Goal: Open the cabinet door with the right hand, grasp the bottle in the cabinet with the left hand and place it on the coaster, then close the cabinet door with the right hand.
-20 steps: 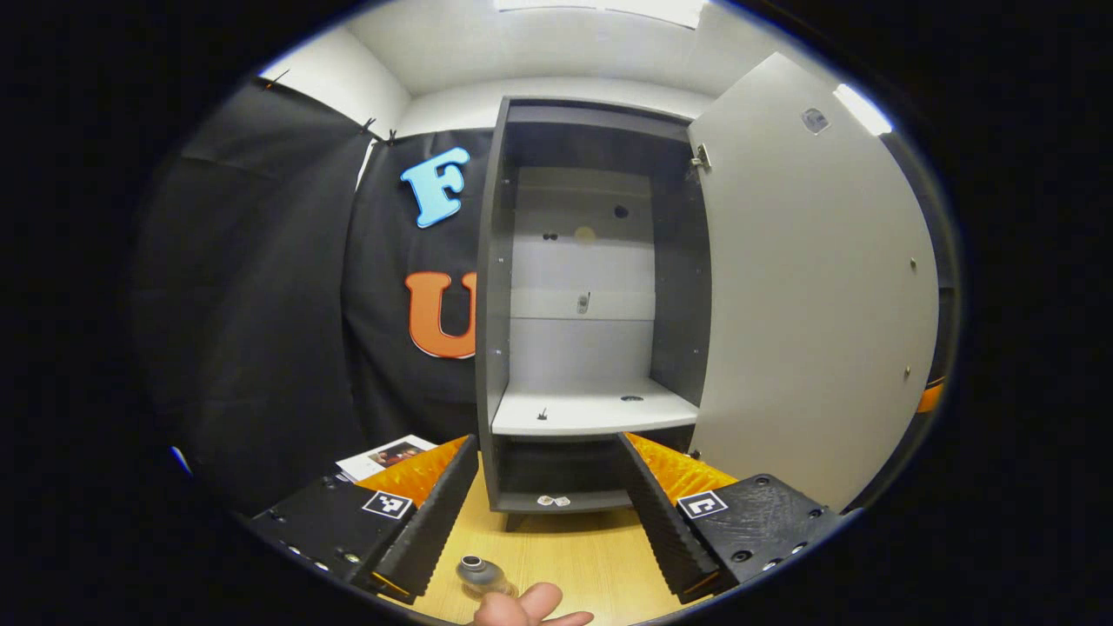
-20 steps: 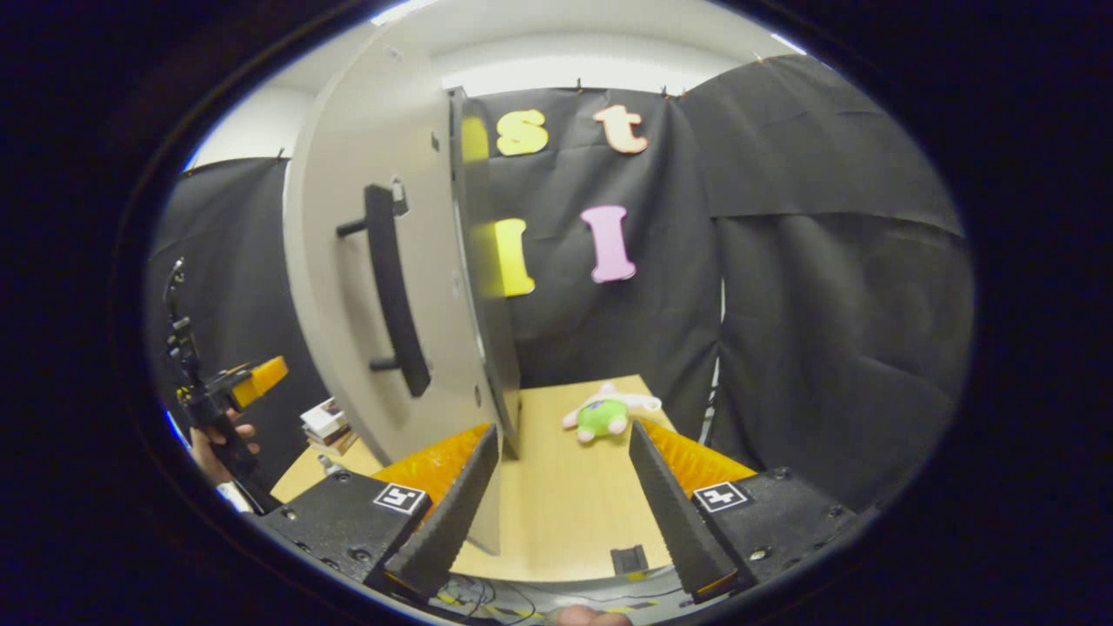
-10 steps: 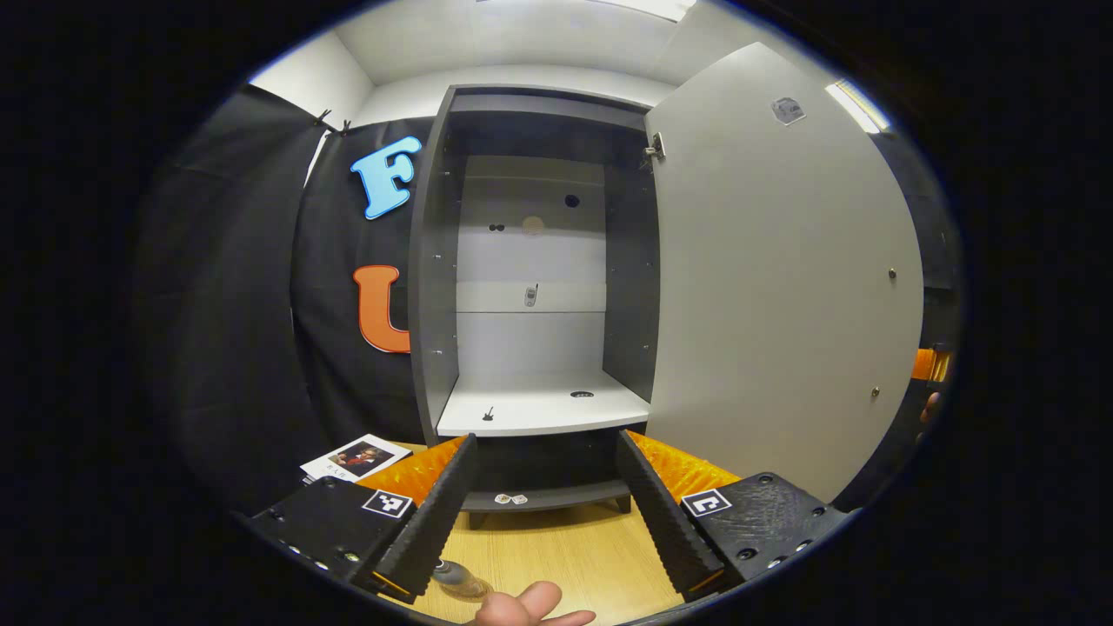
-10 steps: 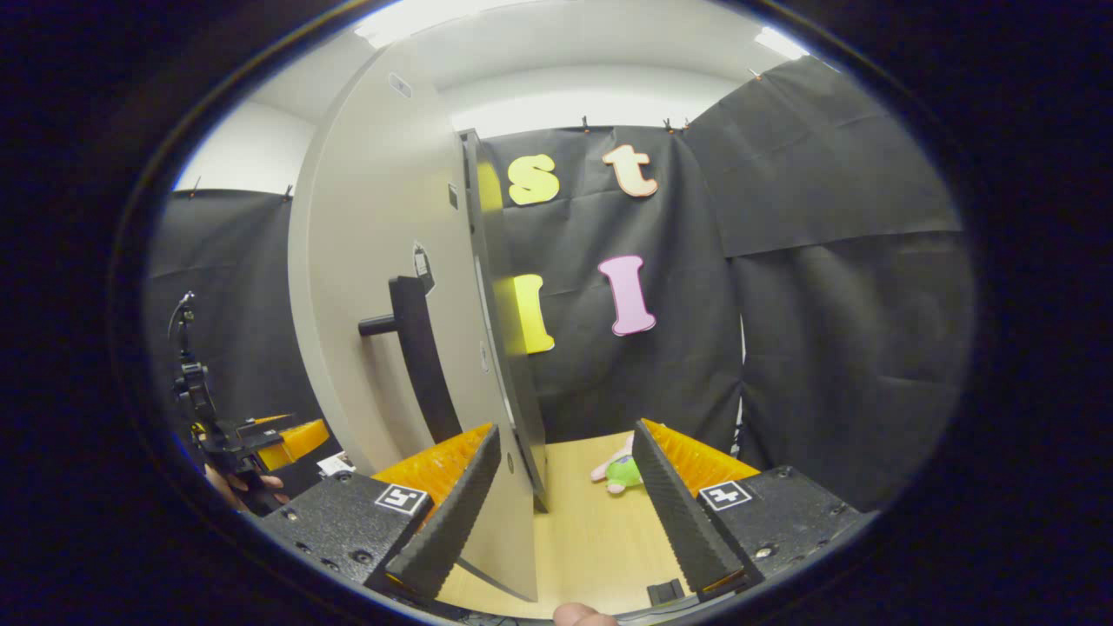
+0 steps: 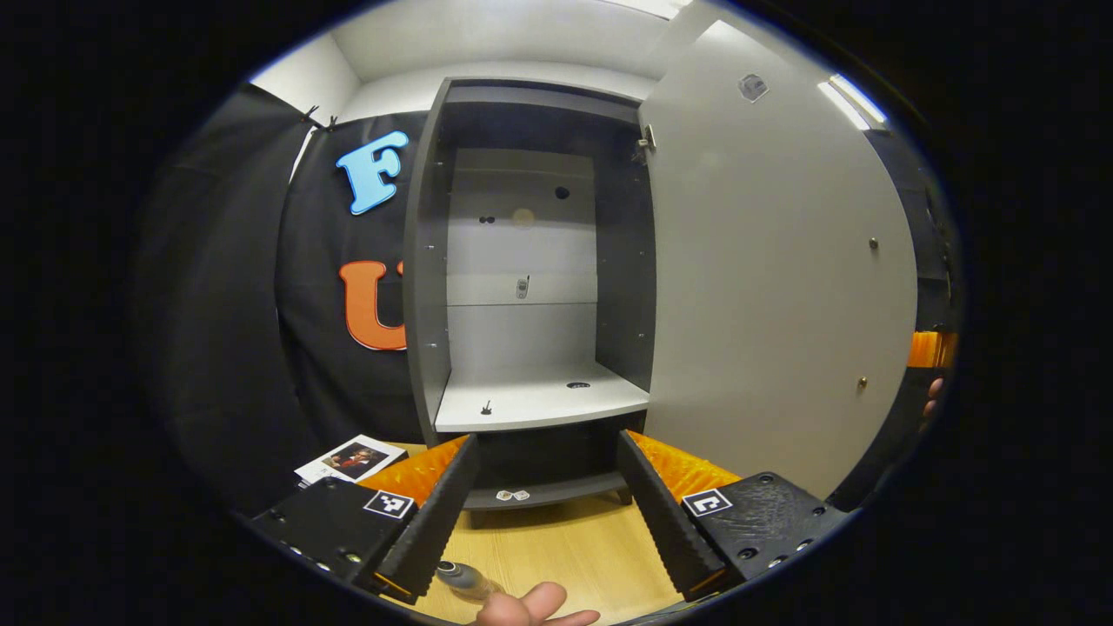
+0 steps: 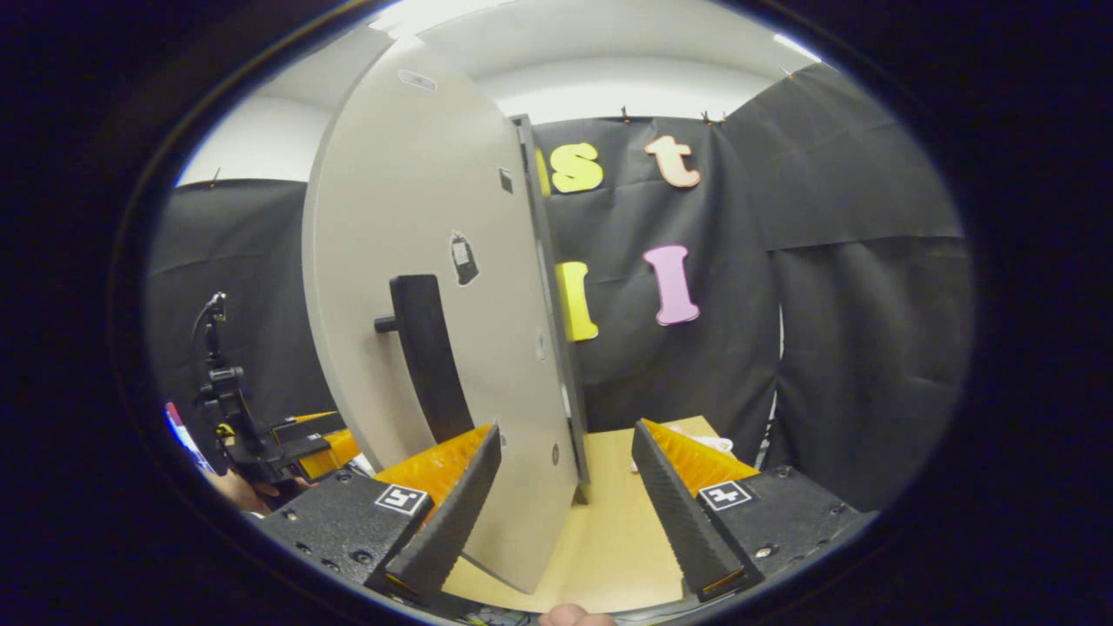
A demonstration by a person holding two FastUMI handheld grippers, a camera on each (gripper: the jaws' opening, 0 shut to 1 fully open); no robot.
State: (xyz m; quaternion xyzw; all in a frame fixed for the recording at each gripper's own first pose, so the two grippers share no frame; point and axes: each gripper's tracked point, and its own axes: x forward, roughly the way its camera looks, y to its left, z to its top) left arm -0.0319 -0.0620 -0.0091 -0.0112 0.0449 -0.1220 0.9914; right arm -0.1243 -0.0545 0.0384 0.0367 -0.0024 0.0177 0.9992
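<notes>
One cabinet door (image 6: 417, 287) (perhaps swung slightly) looms nearer than before.

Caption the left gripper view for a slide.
Open left claw faces the cabinet, door swung wide, shelf bare.

A light wooden tabletop (image 5: 565, 548) is stretching across the near part of the left gripper view, and a printed photo card (image 5: 350, 459) is lying flat on it at the left, near the foot of the black cloth wall (image 5: 226, 287). In the right gripper view the same tabletop (image 6: 613, 522) is running toward the far cloth wall (image 6: 835, 287), where a small pale object (image 6: 717, 444), mostly hidden, is lying at the far right. White ceiling (image 5: 487, 35) is showing above the cloth.
</notes>
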